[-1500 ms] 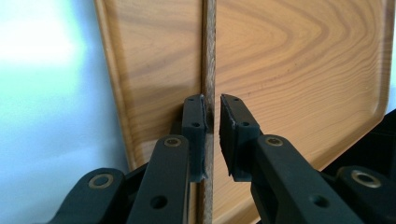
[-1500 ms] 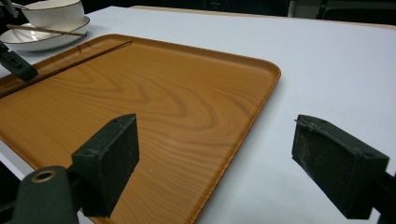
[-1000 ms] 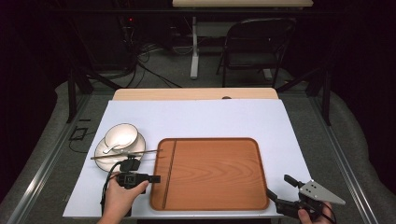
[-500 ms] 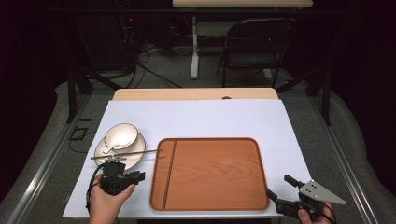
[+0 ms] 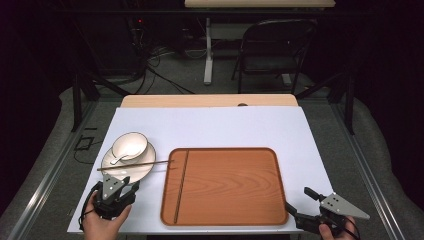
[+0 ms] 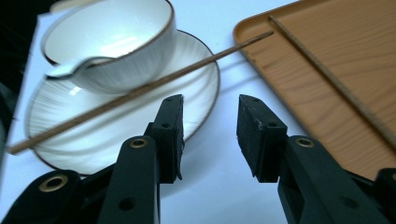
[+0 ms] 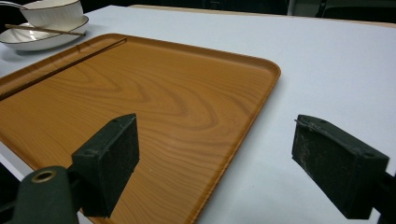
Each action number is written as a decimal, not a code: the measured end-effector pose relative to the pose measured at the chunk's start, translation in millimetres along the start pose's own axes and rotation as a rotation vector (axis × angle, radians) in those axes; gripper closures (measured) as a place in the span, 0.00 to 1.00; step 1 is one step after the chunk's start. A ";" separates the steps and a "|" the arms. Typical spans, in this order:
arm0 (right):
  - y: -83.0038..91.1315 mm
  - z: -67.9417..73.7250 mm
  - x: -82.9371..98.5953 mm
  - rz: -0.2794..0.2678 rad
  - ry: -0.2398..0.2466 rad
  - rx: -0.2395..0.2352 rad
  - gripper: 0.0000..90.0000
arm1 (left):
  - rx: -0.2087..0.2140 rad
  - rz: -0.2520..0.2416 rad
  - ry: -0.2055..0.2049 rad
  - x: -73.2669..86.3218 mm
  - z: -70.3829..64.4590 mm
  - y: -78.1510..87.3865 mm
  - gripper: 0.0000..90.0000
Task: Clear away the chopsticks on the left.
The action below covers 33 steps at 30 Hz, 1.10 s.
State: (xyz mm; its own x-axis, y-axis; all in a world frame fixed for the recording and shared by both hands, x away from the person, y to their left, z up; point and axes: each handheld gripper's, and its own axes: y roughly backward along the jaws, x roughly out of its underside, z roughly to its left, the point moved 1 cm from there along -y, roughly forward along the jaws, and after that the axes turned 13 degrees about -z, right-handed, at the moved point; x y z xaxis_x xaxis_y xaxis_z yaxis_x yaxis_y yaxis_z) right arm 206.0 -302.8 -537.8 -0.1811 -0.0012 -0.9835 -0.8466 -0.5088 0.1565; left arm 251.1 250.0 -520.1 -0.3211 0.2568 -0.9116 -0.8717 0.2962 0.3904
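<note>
A white bowl [image 5: 129,145] with a white spoon [image 6: 70,70] in it stands on a white plate [image 5: 128,162] at the table's left. One brown chopstick [image 5: 135,164] lies across the plate, its tip reaching the tray's rim. A second chopstick [image 5: 181,185] lies inside the wooden tray [image 5: 225,185] along its left side. My left gripper [image 5: 121,181] is at the plate's near rim, open and empty; in the left gripper view its jaws [image 6: 210,135] point at the plate [image 6: 60,135] and chopstick [image 6: 140,91]. My right gripper [image 5: 300,200] stands open by the tray's near right corner [image 7: 261,70].
The white table sheet [image 5: 210,125] lies bare beyond the tray and to its right. A bare wooden strip runs along the far edge. Beyond the table stand a folding chair [image 5: 272,50], a table leg and cables on the floor.
My left gripper has drawn back to the left from the tray's edge and turned toward the plate. The right gripper has stayed where it was.
</note>
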 end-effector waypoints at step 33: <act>-0.5 0.5 0.0 0.001 0.001 0.000 0.16 | -0.029 0.096 -0.765 19.9 42.7 -11.1 0.74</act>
State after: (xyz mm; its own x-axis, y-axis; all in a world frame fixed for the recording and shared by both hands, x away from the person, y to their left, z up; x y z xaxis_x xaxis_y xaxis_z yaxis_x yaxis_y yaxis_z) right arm 206.1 -302.1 -537.8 -0.1817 -0.0021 -0.9834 -0.8466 -0.5084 0.1575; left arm 270.2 291.1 -537.1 -0.0592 0.8478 -0.5270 -0.8657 0.2193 0.4500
